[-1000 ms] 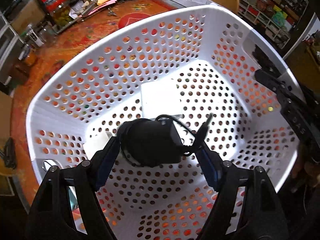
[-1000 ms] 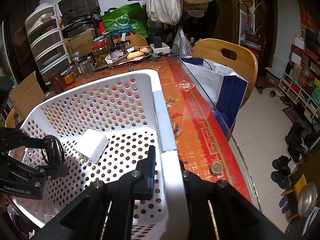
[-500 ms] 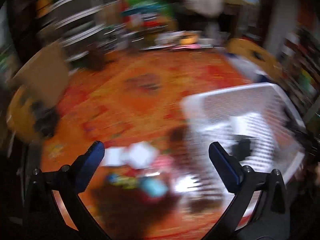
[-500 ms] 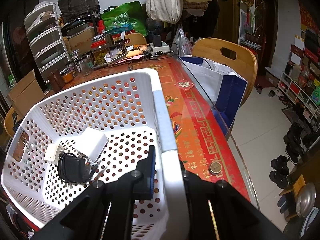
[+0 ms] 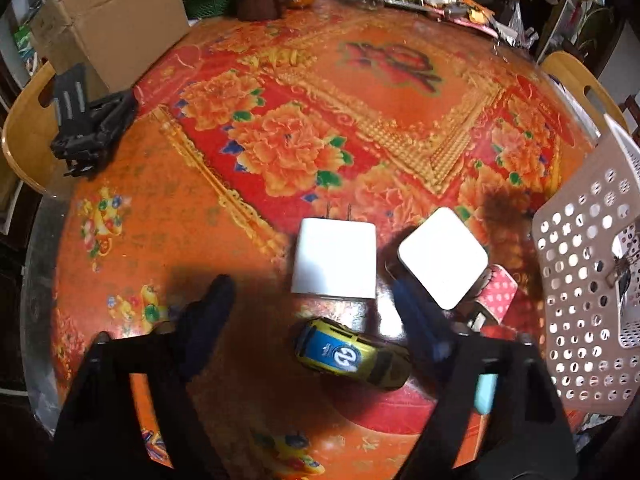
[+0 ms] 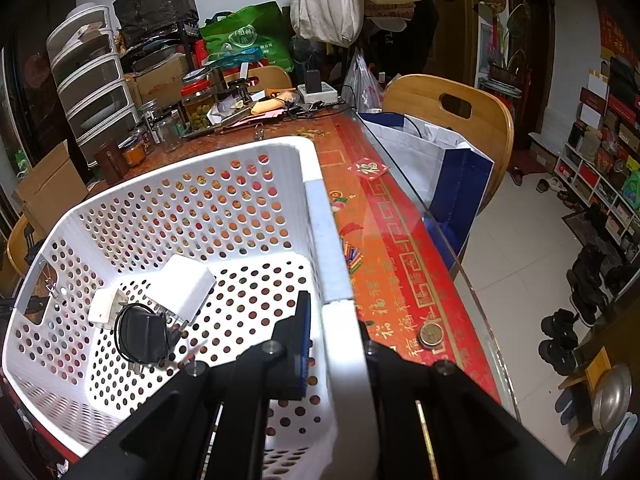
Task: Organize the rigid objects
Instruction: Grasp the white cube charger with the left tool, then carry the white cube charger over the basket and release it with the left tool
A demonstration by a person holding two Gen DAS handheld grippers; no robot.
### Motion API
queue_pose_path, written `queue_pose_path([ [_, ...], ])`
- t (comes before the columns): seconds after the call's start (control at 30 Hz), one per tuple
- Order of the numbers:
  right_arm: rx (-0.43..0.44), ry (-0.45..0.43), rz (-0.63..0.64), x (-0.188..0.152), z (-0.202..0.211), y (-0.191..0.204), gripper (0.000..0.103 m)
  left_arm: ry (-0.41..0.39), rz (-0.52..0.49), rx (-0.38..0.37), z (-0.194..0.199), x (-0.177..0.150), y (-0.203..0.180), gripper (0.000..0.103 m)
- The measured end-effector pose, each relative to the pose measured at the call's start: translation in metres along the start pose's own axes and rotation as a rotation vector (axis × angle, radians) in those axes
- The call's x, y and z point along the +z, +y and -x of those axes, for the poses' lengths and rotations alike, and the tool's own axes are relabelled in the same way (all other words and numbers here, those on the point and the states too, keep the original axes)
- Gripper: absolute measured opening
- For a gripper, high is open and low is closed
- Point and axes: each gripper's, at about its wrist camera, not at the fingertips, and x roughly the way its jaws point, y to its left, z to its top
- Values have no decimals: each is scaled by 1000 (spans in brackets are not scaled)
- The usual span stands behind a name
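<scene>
Left wrist view: the empty, spread left gripper (image 5: pixel 308 312) hovers over the white charger (image 5: pixel 334 258) on the desk (image 5: pixel 160 200). Next, lower and grasp it (right gripper (image 6: pixel 332 320) clamps the basket (image 6: pixel 320 216) rim).

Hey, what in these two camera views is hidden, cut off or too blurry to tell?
- Left wrist view: the pink dotted item is partly under the square white box, so it cannot be identified.
- Left wrist view: the light blue thing is hidden behind the left gripper.
- Right wrist view: the small white item in the basket is overlapped by the black adapter.
</scene>
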Motion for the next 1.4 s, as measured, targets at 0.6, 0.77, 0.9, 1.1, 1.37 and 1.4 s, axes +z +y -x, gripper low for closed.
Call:
queue_pose_path([
  [0.6, -1, 1, 1, 0, 0, 0, 8, -57, 24, 5, -3, 10, -1, 41],
  [0.77, 0, -4, 0, -1, 1, 1, 8, -83, 29, 39, 22, 13, 2, 41],
  [0.9, -1, -3, 4, -1, 1, 1, 8, -121, 16, 53, 46, 15, -2, 41],
  [1.1, -1, 0, 9, -1, 1, 0, 8, -174, -31, 58, 79, 20, -24, 41],
  [1.37, -1, 0, 9, -1, 1, 0, 8, -234, -62, 63, 115, 23, -49, 41],
  [1.4, -2, 0, 9, -1, 1, 0, 8, -240, -66, 60, 118, 24, -52, 41],
])
